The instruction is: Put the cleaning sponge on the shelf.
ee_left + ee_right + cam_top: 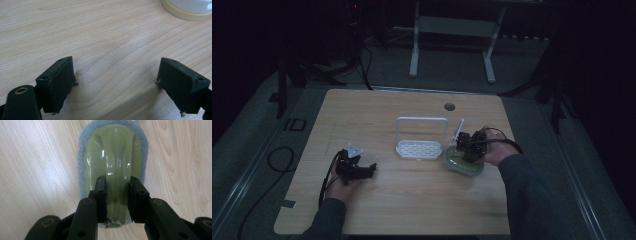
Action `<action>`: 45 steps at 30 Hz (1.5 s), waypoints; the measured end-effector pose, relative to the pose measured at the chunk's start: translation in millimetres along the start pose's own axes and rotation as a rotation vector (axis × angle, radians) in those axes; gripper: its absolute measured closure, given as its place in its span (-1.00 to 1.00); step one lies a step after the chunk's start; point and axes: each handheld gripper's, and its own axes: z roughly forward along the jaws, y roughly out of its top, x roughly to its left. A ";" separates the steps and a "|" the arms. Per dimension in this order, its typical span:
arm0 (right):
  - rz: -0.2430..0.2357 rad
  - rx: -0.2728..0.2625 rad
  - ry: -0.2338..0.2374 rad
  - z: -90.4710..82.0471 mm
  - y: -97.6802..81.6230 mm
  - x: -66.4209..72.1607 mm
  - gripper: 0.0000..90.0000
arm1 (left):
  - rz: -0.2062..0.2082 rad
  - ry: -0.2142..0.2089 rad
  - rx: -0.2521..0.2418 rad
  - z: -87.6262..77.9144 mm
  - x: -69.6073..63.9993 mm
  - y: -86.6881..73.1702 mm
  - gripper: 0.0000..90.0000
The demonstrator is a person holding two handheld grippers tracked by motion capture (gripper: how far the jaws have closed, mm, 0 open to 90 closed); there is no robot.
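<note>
While my left gripper point(371, 168) rests spread and empty on the table, my right gripper point(117, 195) clamps the olive-green plastic scrubber's point(112, 157) raised middle ridge.

White rack point(422, 142) w/ tall handle at table point(377, 115) centre; grommet hole point(449, 106) nr far edge.

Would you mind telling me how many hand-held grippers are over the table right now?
2: the left hand-held gripper near the table's left front, jaws open over bare wood; the right hand-held gripper closed on the green scrubber.
</note>
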 end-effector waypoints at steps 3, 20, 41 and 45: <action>-0.013 -0.004 -0.005 -0.9 3.5 1.2 0.60 | 0.000 0.000 0.000 0.0 0.0 0.0 -0.68; -0.059 -0.021 -0.012 -3.9 18.8 6.7 0.60 | 0.000 0.000 0.001 0.0 0.0 0.0 -0.68; -0.117 -0.052 -0.021 -7.3 42.8 16.3 0.60 | -0.001 -0.001 0.000 0.0 0.0 0.1 -0.68; -0.126 -0.058 -0.023 -7.4 46.6 17.6 0.60 | -0.001 -0.001 0.001 -0.1 0.0 0.1 -0.68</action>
